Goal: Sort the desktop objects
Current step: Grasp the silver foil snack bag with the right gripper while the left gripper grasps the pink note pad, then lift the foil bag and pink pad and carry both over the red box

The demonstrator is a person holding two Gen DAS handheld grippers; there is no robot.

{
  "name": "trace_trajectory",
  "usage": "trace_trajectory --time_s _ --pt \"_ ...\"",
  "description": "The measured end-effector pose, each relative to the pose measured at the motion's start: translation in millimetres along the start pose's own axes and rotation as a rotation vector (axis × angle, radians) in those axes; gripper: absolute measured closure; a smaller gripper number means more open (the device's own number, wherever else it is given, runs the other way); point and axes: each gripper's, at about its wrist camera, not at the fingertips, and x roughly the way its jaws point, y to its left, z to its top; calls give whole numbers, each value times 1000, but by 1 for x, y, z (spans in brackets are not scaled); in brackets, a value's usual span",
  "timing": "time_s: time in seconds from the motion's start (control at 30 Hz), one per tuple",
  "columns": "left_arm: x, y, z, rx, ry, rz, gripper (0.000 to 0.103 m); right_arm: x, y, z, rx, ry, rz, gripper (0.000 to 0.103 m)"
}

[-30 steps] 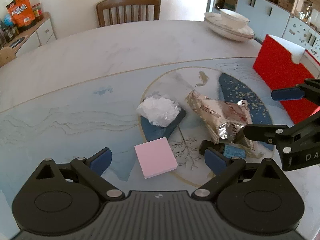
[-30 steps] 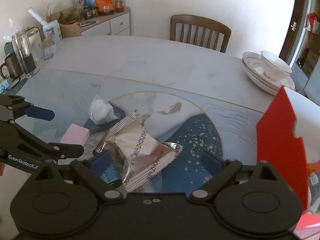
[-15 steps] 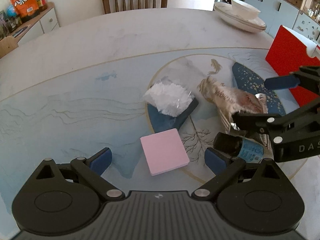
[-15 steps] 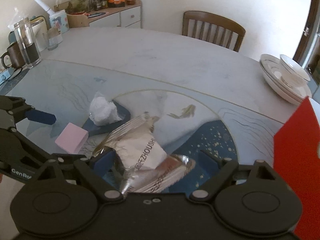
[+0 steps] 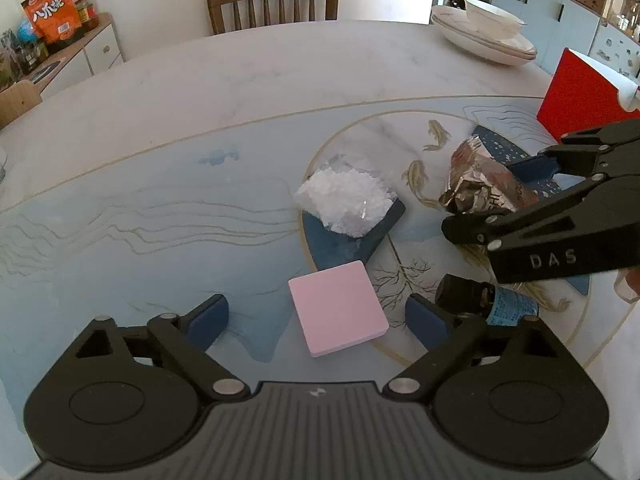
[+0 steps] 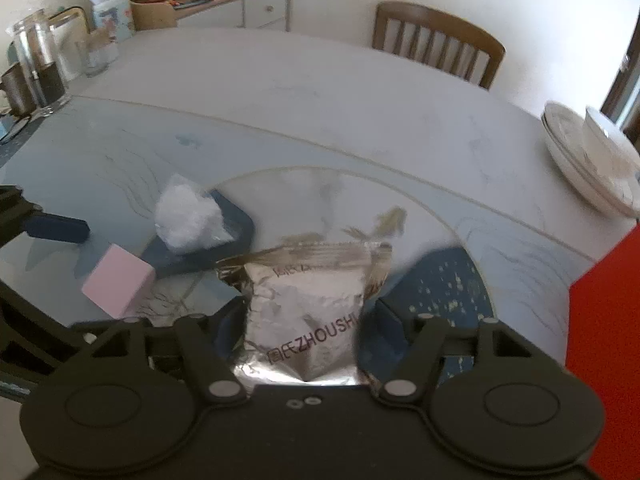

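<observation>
My right gripper (image 6: 302, 320) is pinching the silver foil snack packet (image 6: 306, 312) across its lower body, the packet apparently raised off the table (image 5: 240, 128) near the red box (image 5: 580, 96). I judge it light, crinkly and slick, so grip the filled middle, not the seams. My left gripper (image 5: 316, 316) is spread wide around the pink block (image 5: 338, 314), not touching.
</observation>
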Motion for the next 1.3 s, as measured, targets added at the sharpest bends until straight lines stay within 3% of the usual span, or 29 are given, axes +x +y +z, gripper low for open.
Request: trace_trajectory --time_s 0.1,0.17,0.27,0.43,0.8,1.3 --pt "-3 0 1 1 -7 1 22 0 -6 -1 28 3 3 38" --pt "-4 -2 2 0 -7 1 28 -1 -8 -2 37 5 6 46" --pt "-5 -3 3 3 -3 -1 35 -4 -9 -3 44 8 -5 48" --pt "-8 -7 4 23 -4 -14 55 -12 -17 -8 89 12 -16 50" --pt "-12 -2 1 1 -4 -30 57 -48 -25 -20 134 -10 -35 51" --pt "-48 -13 -3 -3 -54 -73 57 -90 -23 -39 155 -27 -40 52"
